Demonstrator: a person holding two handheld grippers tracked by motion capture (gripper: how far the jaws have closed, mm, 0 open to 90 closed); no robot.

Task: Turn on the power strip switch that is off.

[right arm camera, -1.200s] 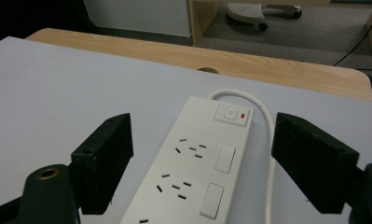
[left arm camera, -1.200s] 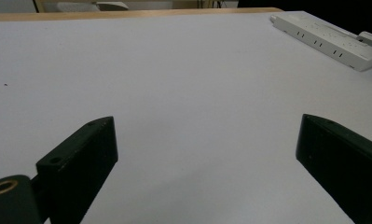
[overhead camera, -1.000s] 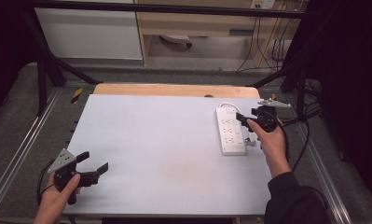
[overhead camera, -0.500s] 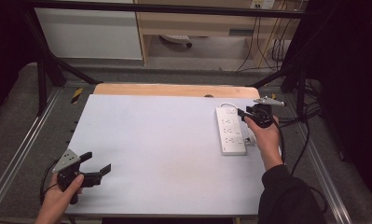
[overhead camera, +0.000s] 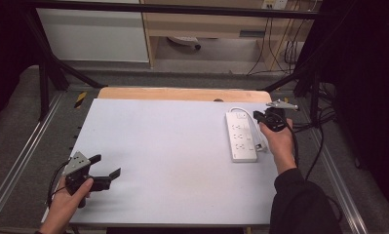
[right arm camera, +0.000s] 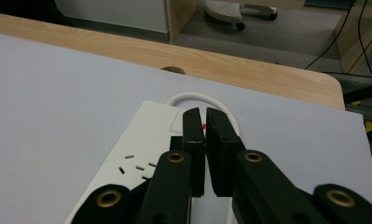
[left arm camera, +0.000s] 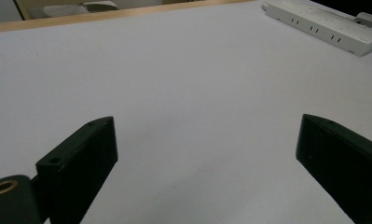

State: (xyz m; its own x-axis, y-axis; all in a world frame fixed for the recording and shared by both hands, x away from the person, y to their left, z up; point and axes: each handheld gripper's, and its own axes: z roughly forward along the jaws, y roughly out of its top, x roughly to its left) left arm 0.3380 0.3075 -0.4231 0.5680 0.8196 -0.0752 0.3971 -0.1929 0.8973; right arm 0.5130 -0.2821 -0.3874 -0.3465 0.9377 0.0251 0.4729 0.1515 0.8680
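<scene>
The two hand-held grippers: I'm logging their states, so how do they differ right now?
The left hand-held gripper has its jaws spread wide; the right hand-held gripper has them nearly closed. The left sits over bare table at the near corner; the right sits over the power strip. Both have black jaws.

power strip (right arm camera: 141,154) partly hidden behind right gripper (right arm camera: 204,122), its switch label unreadable

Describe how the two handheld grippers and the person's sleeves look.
Both the left gripper and the right gripper are black with two flat, blocky jaws, brass-coloured rivets at the pivots, a grey three-cornered plate on top and a trailing black cable. The right arm wears a dark sleeve.
</scene>
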